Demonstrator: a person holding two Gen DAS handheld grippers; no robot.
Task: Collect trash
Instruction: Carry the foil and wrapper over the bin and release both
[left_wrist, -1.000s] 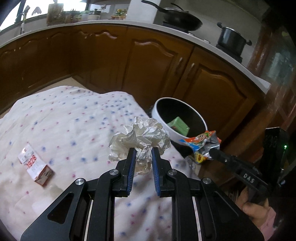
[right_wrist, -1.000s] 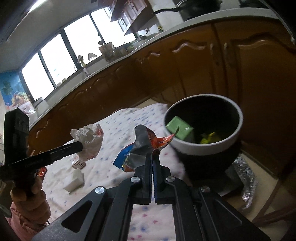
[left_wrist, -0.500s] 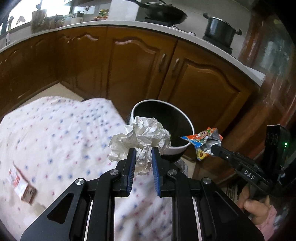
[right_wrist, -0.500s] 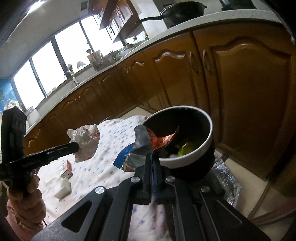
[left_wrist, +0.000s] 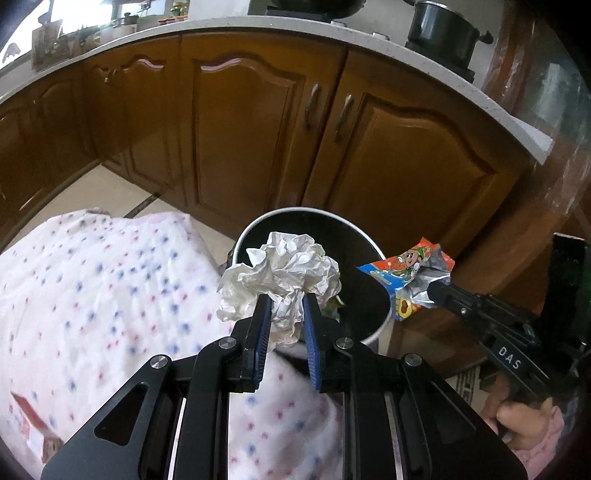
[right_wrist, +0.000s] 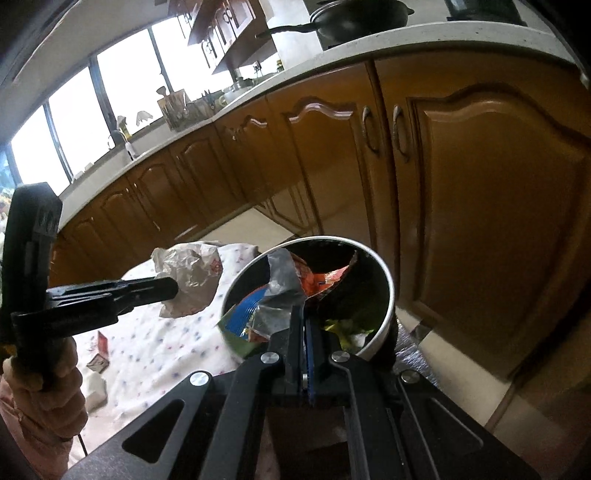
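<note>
My left hand-held gripper pinches the crumpled paper ball over the near rim of the bin, which stands just past the worktop's edge. My right hand-held gripper clamps the snack wrapper above the bin's open mouth.

Your left gripper has matt black plastic fingers with ribbed blue pads, clamped on a crumpled paper ball that looks rough and creased. Your right gripper pinches a glossy foil snack wrapper. The cabinet doors are varnished, shiny wood; the dotted cloth looks soft and matt.
</note>
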